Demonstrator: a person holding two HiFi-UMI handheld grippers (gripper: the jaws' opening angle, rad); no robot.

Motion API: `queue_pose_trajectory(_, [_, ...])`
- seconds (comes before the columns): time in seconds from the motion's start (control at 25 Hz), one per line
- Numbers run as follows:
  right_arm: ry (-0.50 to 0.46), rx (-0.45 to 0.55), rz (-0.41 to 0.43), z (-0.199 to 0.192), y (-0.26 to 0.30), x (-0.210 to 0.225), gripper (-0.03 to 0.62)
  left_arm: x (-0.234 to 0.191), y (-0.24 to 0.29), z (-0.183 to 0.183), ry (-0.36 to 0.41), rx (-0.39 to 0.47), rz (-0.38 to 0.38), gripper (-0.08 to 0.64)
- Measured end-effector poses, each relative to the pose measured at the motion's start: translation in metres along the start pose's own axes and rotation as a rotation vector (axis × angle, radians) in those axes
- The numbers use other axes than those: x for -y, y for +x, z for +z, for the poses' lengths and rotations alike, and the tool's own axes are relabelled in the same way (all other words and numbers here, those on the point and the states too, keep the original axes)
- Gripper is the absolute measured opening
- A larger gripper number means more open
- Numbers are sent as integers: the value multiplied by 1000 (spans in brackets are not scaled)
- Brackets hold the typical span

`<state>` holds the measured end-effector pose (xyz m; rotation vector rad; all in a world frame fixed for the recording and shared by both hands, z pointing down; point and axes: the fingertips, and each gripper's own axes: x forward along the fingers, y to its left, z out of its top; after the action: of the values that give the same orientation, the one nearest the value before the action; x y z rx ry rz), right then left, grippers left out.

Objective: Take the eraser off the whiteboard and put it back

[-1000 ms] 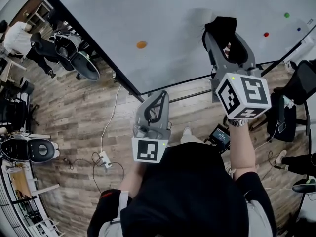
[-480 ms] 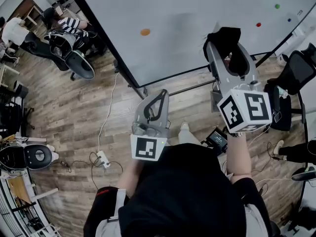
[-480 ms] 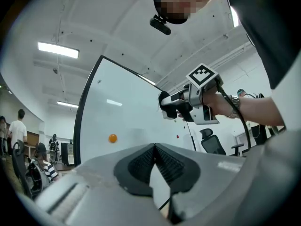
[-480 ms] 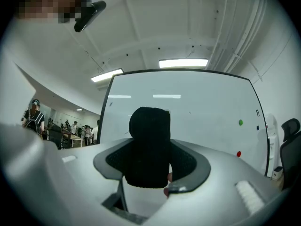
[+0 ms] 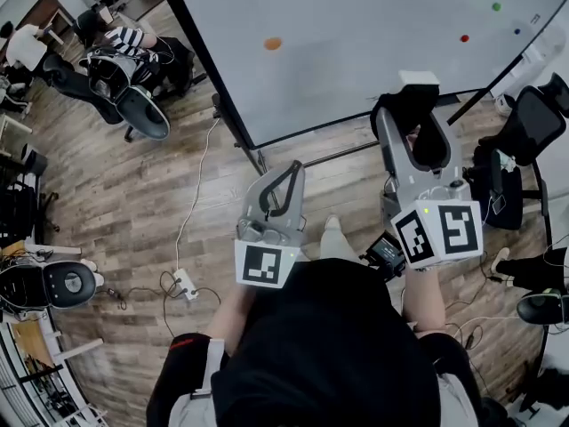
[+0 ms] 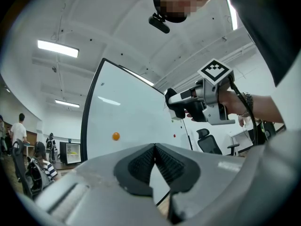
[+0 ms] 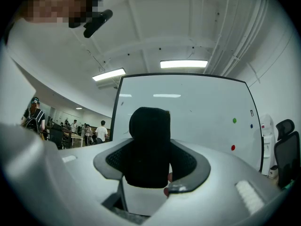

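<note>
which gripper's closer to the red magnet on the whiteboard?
Right. The right gripper, shut on the eraser, is by the whiteboard's lower edge, below-left of the red magnet. The left gripper, shut and empty, sits farther left, off the board.

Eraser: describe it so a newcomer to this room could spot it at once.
Find the big whiteboard; near its lower edge the right hand-held gripper points toward it. The eraser is the block clamped between its jaws. It is black and fuzzy, unlike the small coloured dot magnets on the board.
</note>
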<state>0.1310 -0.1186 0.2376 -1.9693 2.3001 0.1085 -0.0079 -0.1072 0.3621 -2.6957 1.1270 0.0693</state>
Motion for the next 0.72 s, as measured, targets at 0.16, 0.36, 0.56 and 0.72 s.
queue_pose_trajectory(0.16, [-2, 0, 22, -9, -14, -14, 230, -3, -10, -3, -8, -8, 13, 3])
queue_pose_trajectory(0.36, [-2, -55, 43, -34, -20, -25, 230, -13, -15, 4, 52, 10, 16, 3])
queue_pose_trajectory(0.56, [-3, -71, 52, -55, -28, -34, 230, -22, -19, -5, -5, -23, 47, 2])
queue_pose_trajectory(0.72, [7, -81, 64, -70, -35, -40, 230, -24, -19, -3, -4, -12, 52, 3])
